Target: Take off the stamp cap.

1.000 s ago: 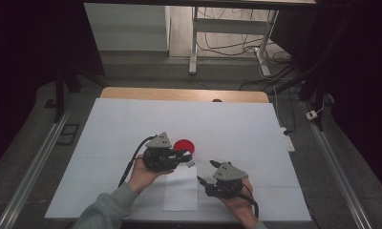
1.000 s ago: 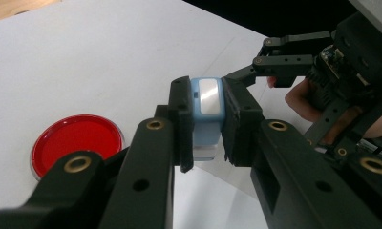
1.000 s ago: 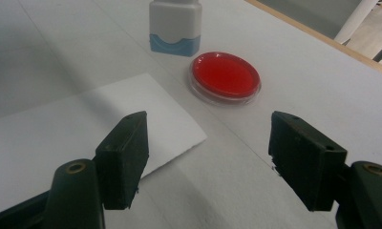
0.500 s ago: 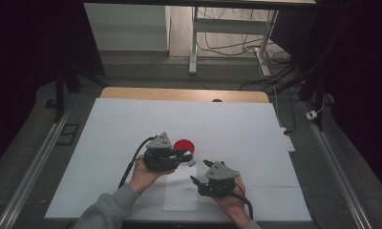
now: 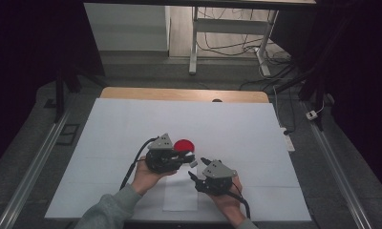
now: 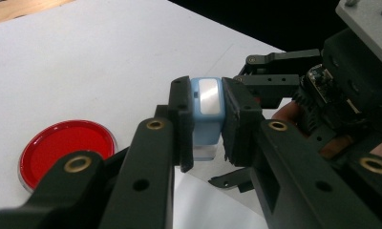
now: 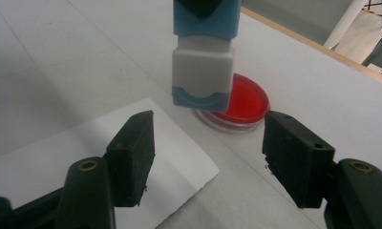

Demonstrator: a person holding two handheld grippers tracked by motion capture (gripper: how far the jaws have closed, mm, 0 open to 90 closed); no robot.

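- Red dish [image 5: 184, 145] lay on the table cover [image 5: 108, 143], open surface all around.
- Left gripper [image 5: 191, 160] clamped the blue-and-white stamp [image 6: 206, 117] above the paper sheet [image 5: 180, 195].
- Right gripper [image 5: 195, 170] jaws, just narrowing, stood apart, empty, near the stamp.

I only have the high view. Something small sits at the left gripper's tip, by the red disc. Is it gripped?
Observer: Yes. The left gripper has its fingers shut on a light blue block with a white end.
Operator: Right gripper on it too?
Observer: No. The right gripper has just been closing, but nothing is between its fingers; the white end hangs just beyond them.
Operator: What's near that end?
Observer: In the right gripper view it hangs in front of the red dish, beside the corner of the paper sheet.
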